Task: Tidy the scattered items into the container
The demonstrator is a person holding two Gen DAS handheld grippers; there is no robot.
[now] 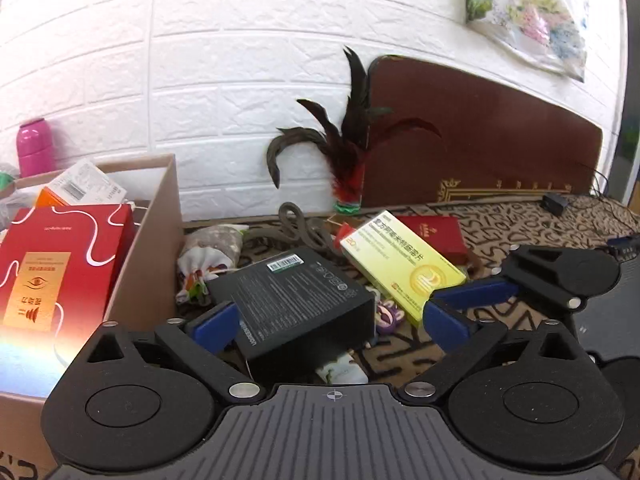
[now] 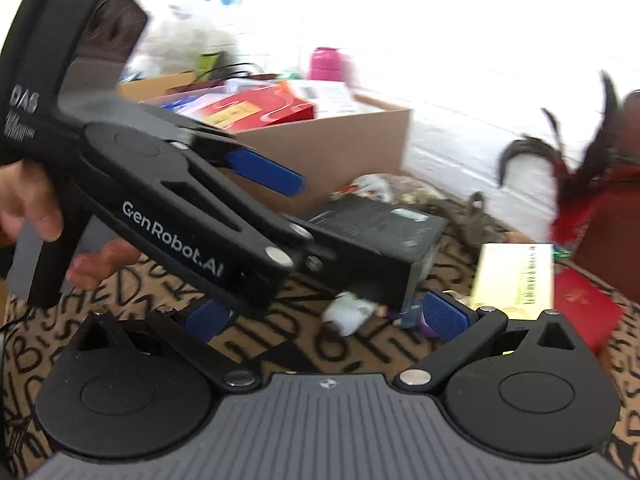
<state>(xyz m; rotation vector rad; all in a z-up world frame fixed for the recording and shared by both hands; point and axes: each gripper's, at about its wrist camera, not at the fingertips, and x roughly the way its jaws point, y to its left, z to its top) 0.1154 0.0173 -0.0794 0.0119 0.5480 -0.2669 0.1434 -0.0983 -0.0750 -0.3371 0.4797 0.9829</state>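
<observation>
- The left gripper (image 1: 332, 320) has its jaws spread wide; its blue pads (image 1: 214, 326) stand on either side of the near end of the black box (image 1: 296, 300), and no pad is seen pressing on it.
- The black box lies tilted on the patterned cloth (image 1: 520, 228), propped over small clutter, just beside the cardboard container (image 1: 156, 240), which sits at about nine o'clock of it.
- The container already holds a red carton (image 1: 64, 256) and other packets behind it.
- A yellow medicine box (image 1: 400, 264) lies at two o'clock of the black box, near it, partly over a flat red case (image 1: 440, 232).
- A small cloth pouch (image 1: 208, 256) rests at ten o'clock of the black box, against the container's wall.
- A feather shuttlecock (image 1: 348, 152) stands at twelve o'clock, by the white brick wall (image 1: 240, 60).
- A pink bottle (image 1: 35, 146) stands behind the container.
- The right gripper (image 2: 332, 316) is open too, with nothing between its pads; the yellow medicine box lies at about one o'clock of it.
- In the right wrist view a hand (image 2: 36, 200) holds the left gripper's handle; the picture is blurred.
</observation>
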